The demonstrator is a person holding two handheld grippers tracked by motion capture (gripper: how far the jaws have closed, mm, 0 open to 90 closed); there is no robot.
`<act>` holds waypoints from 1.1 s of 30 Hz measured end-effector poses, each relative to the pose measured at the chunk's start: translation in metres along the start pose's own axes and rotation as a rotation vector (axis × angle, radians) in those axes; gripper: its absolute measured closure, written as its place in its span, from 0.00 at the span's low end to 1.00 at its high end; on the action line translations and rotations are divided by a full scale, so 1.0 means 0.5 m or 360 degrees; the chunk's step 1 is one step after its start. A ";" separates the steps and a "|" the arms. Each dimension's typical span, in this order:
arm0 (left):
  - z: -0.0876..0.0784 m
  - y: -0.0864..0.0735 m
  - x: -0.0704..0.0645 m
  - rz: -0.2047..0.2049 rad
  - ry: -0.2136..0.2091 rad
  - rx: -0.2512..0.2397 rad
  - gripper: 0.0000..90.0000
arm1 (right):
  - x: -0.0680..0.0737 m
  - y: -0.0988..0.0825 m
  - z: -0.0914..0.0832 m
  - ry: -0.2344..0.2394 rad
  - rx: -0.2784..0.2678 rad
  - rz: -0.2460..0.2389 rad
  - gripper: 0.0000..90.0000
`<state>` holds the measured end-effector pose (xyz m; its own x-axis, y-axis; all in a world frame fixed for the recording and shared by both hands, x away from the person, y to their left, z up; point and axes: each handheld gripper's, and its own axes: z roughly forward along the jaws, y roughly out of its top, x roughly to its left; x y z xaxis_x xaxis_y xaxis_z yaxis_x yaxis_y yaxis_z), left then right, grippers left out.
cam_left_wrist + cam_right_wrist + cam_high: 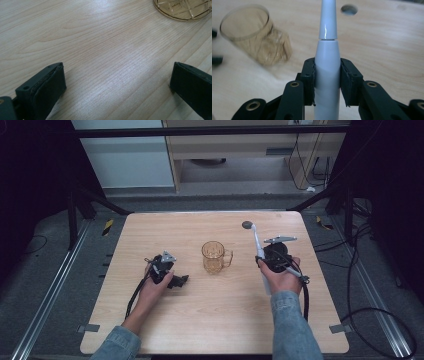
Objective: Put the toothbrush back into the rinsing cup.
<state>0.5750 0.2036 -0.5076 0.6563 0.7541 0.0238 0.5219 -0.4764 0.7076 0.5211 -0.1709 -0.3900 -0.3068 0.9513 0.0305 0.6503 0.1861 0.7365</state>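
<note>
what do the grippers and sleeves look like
Both grippers are black. The left gripper and right gripper each carry a grey three-cornered plate and trail a black cable. Close up, the jaws have flat ribbed pads and brass-ringed pivot holes on the linkage. Both sleeves are blue denim.

place: lab or test room | shown by: black metal frame (pixel 90 200) around wooden counter (pixel 200 320), floor rails (pixel 50 290), loose cables (pixel 380 320)

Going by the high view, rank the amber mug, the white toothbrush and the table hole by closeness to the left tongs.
1. Amber mug, table centre, just right of the left tongs.
2. White toothbrush, farther right, clamped in the right tongs.
3. Table hole, near the far edge.
</note>
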 end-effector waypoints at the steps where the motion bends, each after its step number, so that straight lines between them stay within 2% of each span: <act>1: 0.000 0.000 0.000 0.0000 0.0001 0.0001 0.00 | 0.000 0.000 0.000 0.0000 0.0000 0.0000 0.74; 2: 0.000 0.000 0.000 0.0001 0.0001 0.0001 0.00 | 0.004 0.002 0.000 -0.0031 -0.0097 0.0087 0.74; 5: 0.000 0.000 0.000 0.0002 0.0003 0.0000 0.00 | 0.008 0.008 -0.002 -0.0090 -0.0176 0.0116 0.74; 6: 0.000 0.000 0.000 0.0002 0.0003 0.0001 0.00 | 0.010 0.012 -0.002 -0.0101 -0.0253 0.0157 0.74; 10: 0.000 0.000 0.001 0.0001 0.0006 0.0001 0.00 | 0.024 0.022 0.008 -0.0129 -0.0336 0.0202 0.74; 15: 0.000 0.000 0.001 0.0001 0.0006 0.0000 0.00 | 0.051 0.033 0.017 -0.0161 -0.0383 0.0179 0.74; 16: 0.000 0.000 0.000 -0.0005 0.0005 0.0001 0.00 | 0.066 0.026 0.020 -0.0160 -0.0423 0.0200 0.74; 17: 0.000 0.000 0.001 -0.0005 0.0005 0.0001 0.00 | 0.066 0.026 0.020 -0.0160 -0.0423 0.0200 0.74; 19: 0.000 0.000 0.001 -0.0005 0.0005 0.0001 0.00 | 0.084 0.006 0.025 -0.0185 -0.0447 0.0216 0.74; 22: 0.000 0.000 0.001 -0.0006 0.0003 0.0001 0.00 | 0.092 -0.007 0.022 -0.0185 -0.0487 0.0242 0.74; 24: 0.000 0.000 0.001 -0.0007 0.0003 0.0000 0.00 | 0.099 -0.014 0.022 -0.0198 -0.0498 0.0229 0.74; 33: 0.001 0.001 0.001 -0.0012 0.0004 -0.0002 0.00 | 0.117 -0.014 0.036 -0.0174 -0.0521 0.0233 0.74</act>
<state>0.5758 0.2035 -0.5077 0.6509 0.7589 0.0205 0.5261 -0.4704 0.7085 0.5112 -0.1124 -0.4056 -0.1393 0.9859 0.0924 0.4198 -0.0257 0.9073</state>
